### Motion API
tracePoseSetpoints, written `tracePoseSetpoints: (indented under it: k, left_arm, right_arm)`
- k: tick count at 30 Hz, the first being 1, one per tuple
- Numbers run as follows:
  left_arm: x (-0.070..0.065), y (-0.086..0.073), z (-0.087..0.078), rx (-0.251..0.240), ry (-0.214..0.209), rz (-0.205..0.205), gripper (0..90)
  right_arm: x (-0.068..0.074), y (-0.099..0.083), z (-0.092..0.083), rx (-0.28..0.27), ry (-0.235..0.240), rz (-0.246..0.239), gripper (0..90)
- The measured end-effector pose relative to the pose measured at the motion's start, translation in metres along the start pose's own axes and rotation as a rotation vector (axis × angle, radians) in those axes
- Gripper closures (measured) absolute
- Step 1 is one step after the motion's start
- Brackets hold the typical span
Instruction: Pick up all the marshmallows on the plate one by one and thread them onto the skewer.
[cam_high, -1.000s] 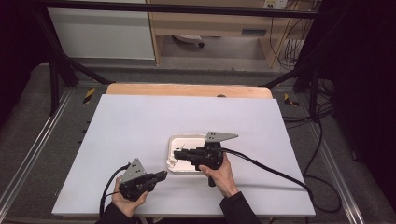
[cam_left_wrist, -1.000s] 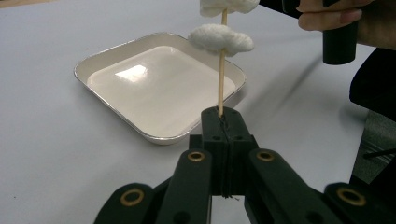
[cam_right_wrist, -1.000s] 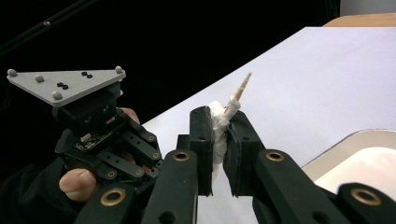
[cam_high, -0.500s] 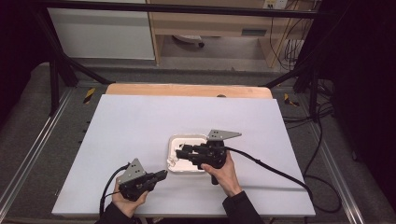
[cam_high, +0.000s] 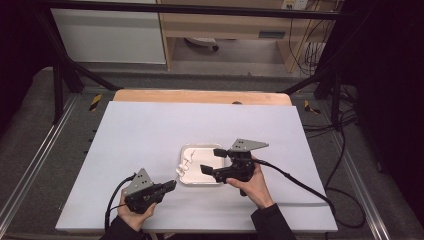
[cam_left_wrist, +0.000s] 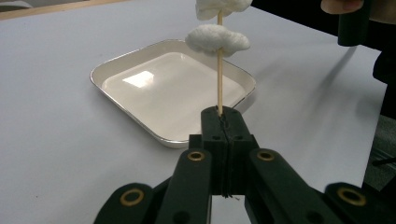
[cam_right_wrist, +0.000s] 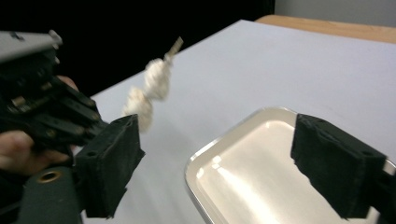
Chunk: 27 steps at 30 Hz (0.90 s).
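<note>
My left gripper (cam_high: 172, 185) is shut on the lower end of a thin wooden skewer (cam_left_wrist: 218, 84), which stands up from its closed jaws (cam_left_wrist: 224, 116). Two white fluffy pieces (cam_left_wrist: 217, 38) are threaded on the skewer, near the left edge of a white tray (cam_high: 194, 148). My right gripper (cam_high: 212, 160) hovers over the tray with its jaws wide apart. They have just been opening, and nothing is between them (cam_right_wrist: 219, 158). From the right gripper view, the skewered white pieces (cam_right_wrist: 156, 84) lie beyond its left jaw, apart from it.
The shallow tray (cam_left_wrist: 177, 93) holds nothing. It rests on a white tabletop (cam_high: 150, 130) with a wooden strip (cam_high: 200, 96) along the far edge. Black cables (cam_high: 300, 182) trail from both grippers. Dark floor and metal rails surround the table.
The right gripper's jaws have spread from nearly shut to wide apart. It has drawn back to the right, away from the skewer. The left gripper has kept still.
</note>
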<state>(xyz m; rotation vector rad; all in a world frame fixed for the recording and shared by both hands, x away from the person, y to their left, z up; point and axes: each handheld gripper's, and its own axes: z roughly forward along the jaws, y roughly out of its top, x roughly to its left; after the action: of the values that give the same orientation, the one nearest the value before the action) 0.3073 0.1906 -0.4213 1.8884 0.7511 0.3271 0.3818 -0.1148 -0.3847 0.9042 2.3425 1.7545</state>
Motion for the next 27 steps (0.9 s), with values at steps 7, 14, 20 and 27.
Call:
tracePoseSetpoints:
  k: [7, 14, 20, 27]
  left_arm:
    - [0.001, 0.001, -0.001, 0.004, 0.015, 0.005, 89.0]
    - [0.004, 0.003, -0.002, 0.017, 0.019, 0.002, 88.9]
    - [0.007, 0.006, 0.001, 0.036, 0.014, -0.010, 88.9]
    - [0.011, 0.013, 0.003, 0.072, 0.027, -0.013, 88.8]
  right_arm:
    - [-0.014, -0.018, -0.013, 0.094, -0.084, -0.017, 6.5]
    - [-0.030, -0.039, -0.029, 0.185, -0.178, -0.031, 2.4]
    - [-0.043, -0.056, -0.046, 0.224, -0.224, -0.043, 0.9]
    - [-0.054, -0.068, -0.064, 0.236, -0.233, -0.046, 0.8]
